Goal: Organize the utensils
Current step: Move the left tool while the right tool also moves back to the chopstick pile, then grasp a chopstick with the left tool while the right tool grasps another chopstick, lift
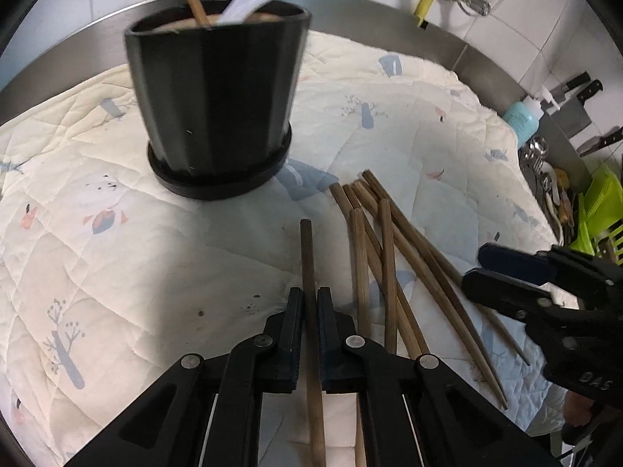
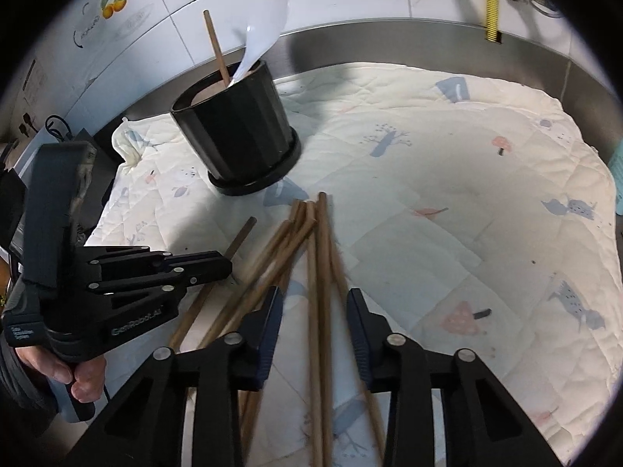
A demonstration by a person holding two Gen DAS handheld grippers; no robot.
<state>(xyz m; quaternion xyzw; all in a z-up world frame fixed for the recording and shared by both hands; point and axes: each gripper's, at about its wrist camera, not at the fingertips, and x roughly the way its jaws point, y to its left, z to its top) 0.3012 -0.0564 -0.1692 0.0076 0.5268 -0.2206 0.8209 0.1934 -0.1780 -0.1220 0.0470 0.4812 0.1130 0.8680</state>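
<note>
left gripper [image 1: 310, 303] clamped on single chopstick [image 1: 307, 257] | right gripper [image 2: 313, 307] unclenched astride chopstick pile [image 2: 319, 241] | lift straight, tilt upright, drop into black holder [image 1: 218, 101]

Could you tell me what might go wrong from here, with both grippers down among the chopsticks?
The left gripper is shut on one dark chopstick near its end, so it may pivot when lifted. The right gripper straddles several piled chopsticks and could grab more than one. The black holder already contains a chopstick and white spoon, crowding insertion.
</note>
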